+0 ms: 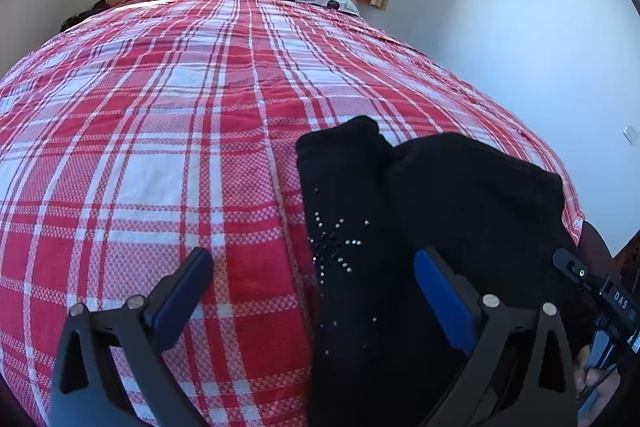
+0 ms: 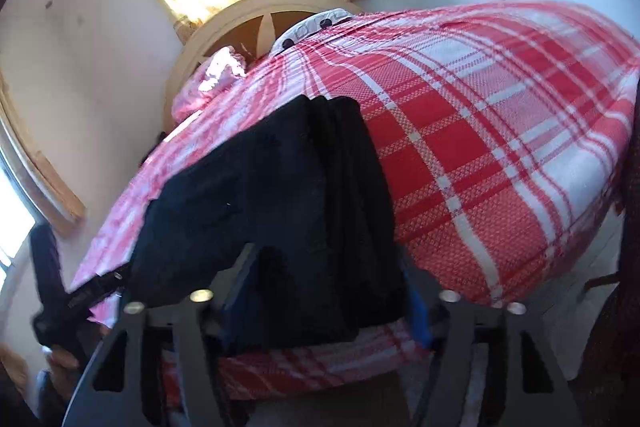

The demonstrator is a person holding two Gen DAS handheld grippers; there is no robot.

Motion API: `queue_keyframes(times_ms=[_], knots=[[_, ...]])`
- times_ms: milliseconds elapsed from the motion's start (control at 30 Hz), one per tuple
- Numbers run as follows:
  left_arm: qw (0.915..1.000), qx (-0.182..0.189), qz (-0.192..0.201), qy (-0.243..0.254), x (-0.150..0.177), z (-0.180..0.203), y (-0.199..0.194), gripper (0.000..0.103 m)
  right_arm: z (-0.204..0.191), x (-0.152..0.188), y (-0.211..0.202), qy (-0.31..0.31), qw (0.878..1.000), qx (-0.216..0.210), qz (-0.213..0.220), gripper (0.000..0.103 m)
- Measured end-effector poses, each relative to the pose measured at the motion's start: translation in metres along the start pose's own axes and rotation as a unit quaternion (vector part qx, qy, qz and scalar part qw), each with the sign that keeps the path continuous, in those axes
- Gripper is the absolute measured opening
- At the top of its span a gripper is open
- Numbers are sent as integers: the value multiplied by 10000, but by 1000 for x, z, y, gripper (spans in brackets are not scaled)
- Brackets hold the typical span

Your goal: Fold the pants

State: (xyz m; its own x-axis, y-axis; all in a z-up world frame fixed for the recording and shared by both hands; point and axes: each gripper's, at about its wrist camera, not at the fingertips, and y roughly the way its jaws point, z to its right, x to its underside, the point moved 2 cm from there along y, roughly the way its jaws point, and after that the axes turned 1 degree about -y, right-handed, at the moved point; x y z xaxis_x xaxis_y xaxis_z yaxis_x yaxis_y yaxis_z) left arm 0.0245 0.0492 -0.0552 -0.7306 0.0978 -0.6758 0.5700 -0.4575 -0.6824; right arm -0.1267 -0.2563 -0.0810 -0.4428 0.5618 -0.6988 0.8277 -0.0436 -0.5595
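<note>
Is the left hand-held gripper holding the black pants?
No, the left hand-held gripper is open, one finger over the bedspread, one over the pants.

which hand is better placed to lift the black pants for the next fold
Right, probably. The right tongs already straddle the near edge of the black pants. The left tongs stand wide open, mostly over the plaid bedspread, gripping nothing.

Black pants [image 1: 432,227], rhinestone-studded; folded, bunched; on bed's near corner
</note>
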Motion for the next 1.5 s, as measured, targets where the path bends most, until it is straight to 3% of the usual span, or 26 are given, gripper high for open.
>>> queue_keyframes(times_ms=[33,233,433,600,767,833,967,1033,1167,1233,1267,1367,1500], knots=[[10000,-15,3,36,2,1,-1,102,1,0,-1,96,9999,-117,-23,51],[9999,91,-56,-4,3,-1,-3,100,7,1,-3,345,9980,-525,-55,49],[9991,416,-82,-75,6,3,-7,99,13,4,3,573,9963,-641,73,52],[9996,250,-121,99,10,10,-7,97,8,3,5,513,9970,-579,-11,53],[9991,326,-247,146,16,12,-13,83,-1,0,9,363,9983,-443,-66,55],[9983,476,-315,140,17,14,-15,67,-3,-1,10,289,9987,-409,-102,55],[9973,595,-358,223,19,20,-18,53,-9,-2,13,105,9994,-289,-146,54],[9967,683,-379,218,19,22,-19,41,-10,-2,14,47,9996,-237,-140,53],[9961,763,-436,39,17,20,-20,42,-17,0,16,-196,9997,-77,-130,51],[9953,766,-549,-218,18,12,-15,59,-15,0,17,-142,9998,-117,-124,52],[9943,782,-623,-381,18,8,-13,62,-13,0,18,-75,9998,-167,-115,52],[9881,1058,-796,-787,19,0,-8,63,-9,0,19,11,9997,-238,-94,52],[9886,1021,-808,-756,21,6,-7,62,-8,0,20,51,9996,-272,-63,52]])
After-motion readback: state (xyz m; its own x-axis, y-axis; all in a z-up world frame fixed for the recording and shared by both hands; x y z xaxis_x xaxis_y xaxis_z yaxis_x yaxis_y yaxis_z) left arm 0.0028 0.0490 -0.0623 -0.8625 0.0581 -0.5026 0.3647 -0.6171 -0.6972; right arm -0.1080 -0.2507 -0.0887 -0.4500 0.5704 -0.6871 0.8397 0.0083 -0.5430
